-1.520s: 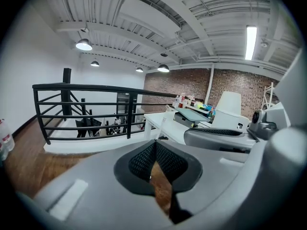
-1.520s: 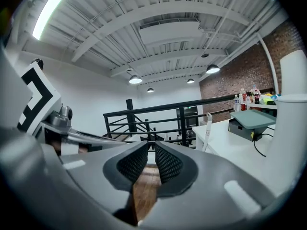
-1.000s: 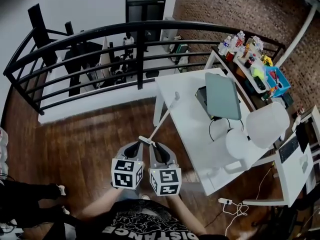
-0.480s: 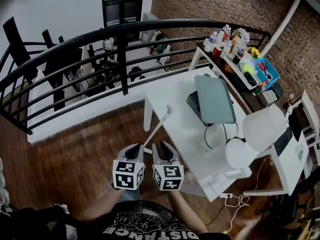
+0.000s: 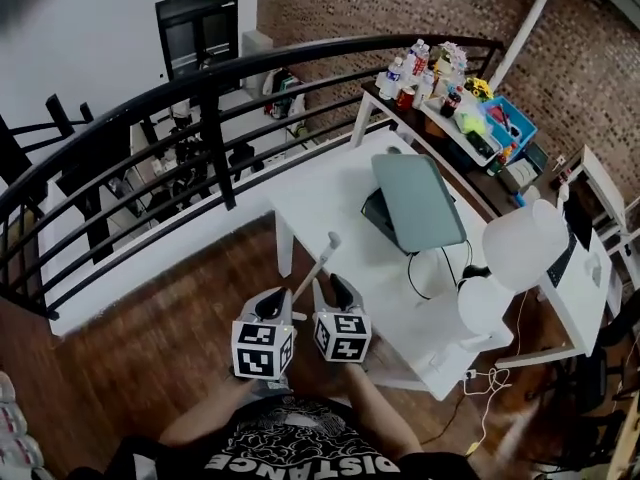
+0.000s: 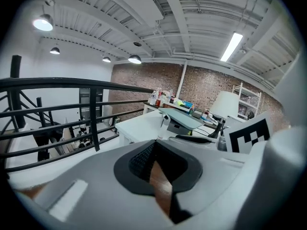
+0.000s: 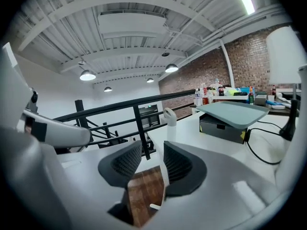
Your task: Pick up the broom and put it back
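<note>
Both grippers have moved toward the table (image 5: 330, 183). A second ago they hung over open floor off its left corner. Now the right gripper (image 5: 330, 288) is at the table's near edge, with the left gripper (image 5: 271, 305) just beside it. The right jaws, then nearly closed on the handle (image 5: 322, 256), have just been opening. They now stand apart with the handle between them, close along one pad. The handle shows shorter and steeper, its tip over the table by the near edge. The railing (image 5: 215, 68) has swung left and closer as the head turned.
</note>
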Demonstrator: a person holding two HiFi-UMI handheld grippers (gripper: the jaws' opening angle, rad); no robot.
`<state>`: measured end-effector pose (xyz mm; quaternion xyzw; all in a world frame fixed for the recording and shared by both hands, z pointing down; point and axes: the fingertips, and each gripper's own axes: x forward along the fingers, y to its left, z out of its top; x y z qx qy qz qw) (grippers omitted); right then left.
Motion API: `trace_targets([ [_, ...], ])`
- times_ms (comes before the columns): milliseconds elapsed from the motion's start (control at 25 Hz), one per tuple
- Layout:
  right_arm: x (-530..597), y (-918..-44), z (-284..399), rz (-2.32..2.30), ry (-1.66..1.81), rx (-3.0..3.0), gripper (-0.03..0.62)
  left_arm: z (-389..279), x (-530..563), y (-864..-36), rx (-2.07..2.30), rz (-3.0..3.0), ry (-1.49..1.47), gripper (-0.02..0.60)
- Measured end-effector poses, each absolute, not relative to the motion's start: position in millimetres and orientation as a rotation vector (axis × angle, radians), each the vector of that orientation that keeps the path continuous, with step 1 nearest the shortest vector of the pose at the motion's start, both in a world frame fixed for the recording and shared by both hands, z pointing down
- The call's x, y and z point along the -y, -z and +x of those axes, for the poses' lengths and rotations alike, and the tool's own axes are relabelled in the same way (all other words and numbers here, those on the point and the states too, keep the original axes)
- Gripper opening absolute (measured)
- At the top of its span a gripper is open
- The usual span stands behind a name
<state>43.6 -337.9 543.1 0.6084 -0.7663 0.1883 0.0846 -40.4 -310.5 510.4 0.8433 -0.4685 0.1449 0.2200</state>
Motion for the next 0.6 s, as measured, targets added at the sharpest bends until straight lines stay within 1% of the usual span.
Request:
trace_targets([
  [480,394.7,-579.0,73.8,1.908,-0.633,2.162,0.138,-28.8,343.0,-525.1,1.171,2.388,-0.445,0.005],
  [560,402.5,-583.9,73.9,1.901,-0.647,2.165,0.172,-28.5,345.9,-525.9,1.174,2.39,-0.457,0.005],
  [600,406.1,-586.5,74.2,1.897,-0.655,2.168,0.176,-28.3,347.2,-526.6,1.178,2.39,-0.463,0.005],
])
